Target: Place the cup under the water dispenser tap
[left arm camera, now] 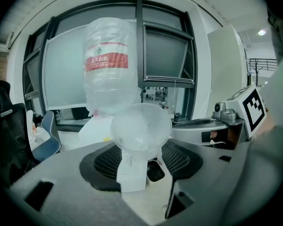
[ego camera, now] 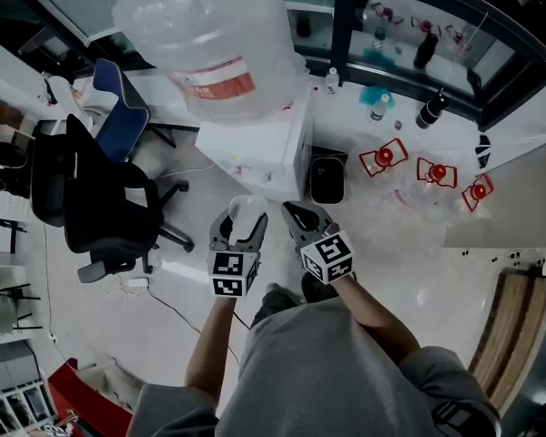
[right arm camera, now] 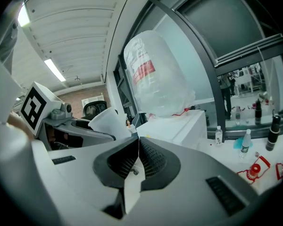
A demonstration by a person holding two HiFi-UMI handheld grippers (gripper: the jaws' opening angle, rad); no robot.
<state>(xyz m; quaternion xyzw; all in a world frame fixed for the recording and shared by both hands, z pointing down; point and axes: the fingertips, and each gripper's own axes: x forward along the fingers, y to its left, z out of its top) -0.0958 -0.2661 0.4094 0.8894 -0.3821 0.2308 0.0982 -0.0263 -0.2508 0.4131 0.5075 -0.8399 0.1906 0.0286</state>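
Observation:
The water dispenser point(ego camera: 264, 148) is a white cabinet with a big clear bottle point(ego camera: 209, 35) upside down on top, straight ahead of both grippers. My left gripper point(ego camera: 239, 218) is shut on a translucent plastic cup point(ego camera: 247, 209), held above the floor a short way in front of the cabinet. In the left gripper view the cup point(left arm camera: 140, 127) sits between the jaws with its mouth toward the camera, the bottle point(left arm camera: 107, 65) behind it. My right gripper point(ego camera: 300, 215) is shut and empty, right beside the left one. The right gripper view shows its tips point(right arm camera: 137, 142) meeting, the cup point(right arm camera: 108, 123) to their left.
A black office chair point(ego camera: 91, 198) and a blue chair point(ego camera: 118, 107) stand to the left of the dispenser. A black bin point(ego camera: 328, 178) sits against its right side. Red-and-white objects point(ego camera: 382, 157) lie on the floor at the right, bottles point(ego camera: 432, 107) beyond them. A cable point(ego camera: 164, 299) runs across the floor.

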